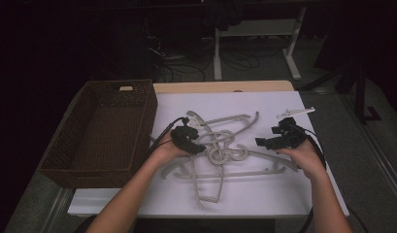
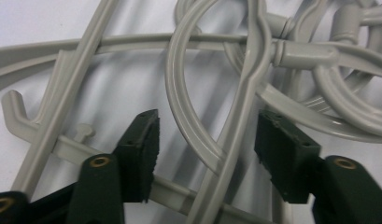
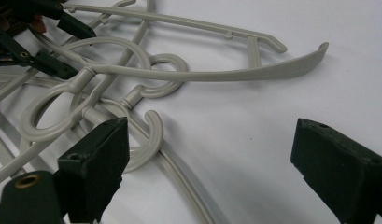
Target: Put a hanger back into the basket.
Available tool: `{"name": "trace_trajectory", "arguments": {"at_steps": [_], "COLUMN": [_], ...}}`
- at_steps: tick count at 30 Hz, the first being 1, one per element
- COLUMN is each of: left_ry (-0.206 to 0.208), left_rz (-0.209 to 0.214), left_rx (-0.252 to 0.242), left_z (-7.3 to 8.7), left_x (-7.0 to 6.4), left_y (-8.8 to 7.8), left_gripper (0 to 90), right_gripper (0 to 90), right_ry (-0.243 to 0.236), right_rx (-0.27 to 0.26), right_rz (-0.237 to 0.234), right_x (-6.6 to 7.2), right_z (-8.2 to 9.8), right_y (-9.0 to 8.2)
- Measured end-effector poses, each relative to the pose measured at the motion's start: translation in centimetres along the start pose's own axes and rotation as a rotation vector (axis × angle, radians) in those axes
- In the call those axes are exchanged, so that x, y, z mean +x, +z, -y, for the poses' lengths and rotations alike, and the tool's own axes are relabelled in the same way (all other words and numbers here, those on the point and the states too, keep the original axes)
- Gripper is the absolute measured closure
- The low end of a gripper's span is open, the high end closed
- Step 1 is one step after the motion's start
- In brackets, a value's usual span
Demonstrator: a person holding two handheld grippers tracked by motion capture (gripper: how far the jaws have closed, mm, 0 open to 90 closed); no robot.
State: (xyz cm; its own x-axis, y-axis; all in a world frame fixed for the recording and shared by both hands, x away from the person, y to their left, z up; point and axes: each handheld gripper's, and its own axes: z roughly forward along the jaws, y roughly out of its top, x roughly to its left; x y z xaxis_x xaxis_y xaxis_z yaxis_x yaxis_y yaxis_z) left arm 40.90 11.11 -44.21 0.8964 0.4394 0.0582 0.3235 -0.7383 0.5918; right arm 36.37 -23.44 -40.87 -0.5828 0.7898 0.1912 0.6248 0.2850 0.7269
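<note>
Dim room, dark surroundings; white tabletop (image 1: 264,104) lit from above; close views soft, slightly grainy.

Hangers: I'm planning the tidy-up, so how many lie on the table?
3, hooks tangled mid-table: a back hanger reaching right, a front hanger lying crosswise, a third hanger pointing toward the person. The tangle may hide another.

We note a dark wicker basket (image 1: 101,127) resting on the table just to the left of the left-hand tool, its open top facing up and a pale tag at its far rim. A white sheet (image 1: 244,194) covers the table beneath both tools, with a strip of bare wooden tabletop (image 1: 220,86) showing beyond it. Farther off, past the right-hand tool, we see white table legs (image 1: 292,43) and cables on the dark floor.
</note>
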Motion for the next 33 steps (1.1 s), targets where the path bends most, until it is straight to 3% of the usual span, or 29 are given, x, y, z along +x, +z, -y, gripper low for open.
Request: {"name": "trace_trajectory", "arguments": {"at_steps": [7,13,16,24,33], "left_ry": [-0.011,0.025,0.040,0.053,0.046], "left_rz": [0.011,-0.004,-0.001,0.037,0.063], "left_rx": [-0.003,0.013,0.005,0.005,-0.019], "left_z": [0.0,-0.2,-0.4,-0.8,-1.8], "left_x": [0.2,0.1,0.0,0.1,0.4], "left_y": [-0.1,-0.1,-0.3,-0.4,-1.7], "left_gripper": [57.2,63.5,71.9,76.7,81.3], "right_gripper": [11.5,11.8,11.9,12.2,12.3], "right_ry": [-0.001,-0.002,-0.003,0.002,0.005], "right_rx": [-0.003,-0.006,-0.007,-0.012,-0.019], "right_rz": [-0.002,-0.002,-0.002,-0.004,-0.003], "right_x": [0.0,0.0,0.0,-0.1,-0.2], "right_z": [0.0,0.0,0.0,0.0,0.0], "right_y": [0.0,-0.1,-0.1,-0.2,-0.4]}}
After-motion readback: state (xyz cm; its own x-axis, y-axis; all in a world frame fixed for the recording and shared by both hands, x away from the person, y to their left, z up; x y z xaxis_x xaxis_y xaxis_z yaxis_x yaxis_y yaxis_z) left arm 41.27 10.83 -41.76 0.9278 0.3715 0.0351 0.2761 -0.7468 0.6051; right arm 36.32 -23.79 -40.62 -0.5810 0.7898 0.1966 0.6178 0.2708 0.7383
